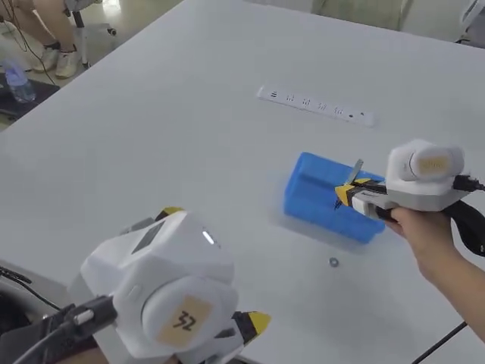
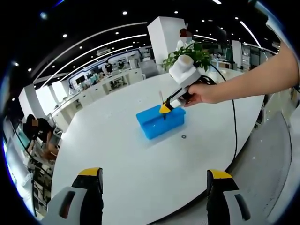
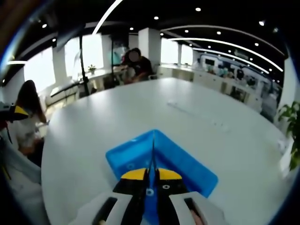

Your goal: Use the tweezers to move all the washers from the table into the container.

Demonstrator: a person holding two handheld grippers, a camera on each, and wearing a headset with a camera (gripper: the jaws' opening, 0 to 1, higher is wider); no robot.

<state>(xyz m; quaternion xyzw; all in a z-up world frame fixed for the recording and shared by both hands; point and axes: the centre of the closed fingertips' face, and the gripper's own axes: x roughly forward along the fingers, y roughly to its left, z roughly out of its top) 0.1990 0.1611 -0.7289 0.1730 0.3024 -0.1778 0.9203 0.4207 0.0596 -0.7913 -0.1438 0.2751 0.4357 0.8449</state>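
You are holding your left hand-held gripper [image 2: 153, 174] by the counter's [image 1: 151, 136] near edge, its jaws gaping wide around nothing. Bare counter is lying open ahead of it. One washer [image 1: 334, 262] is sitting on the counter near the blue container [image 1: 314, 201]. Your right hand-held gripper [image 3: 151, 176] is hovering over the container, clamping the tweezers [image 3: 153, 150]. Beyond, a power strip [image 1: 314, 105] is lying well apart.

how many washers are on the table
1: a small washer lies on the white table, just in front of the blue container, apart from it. More may be hidden inside the container or behind it.
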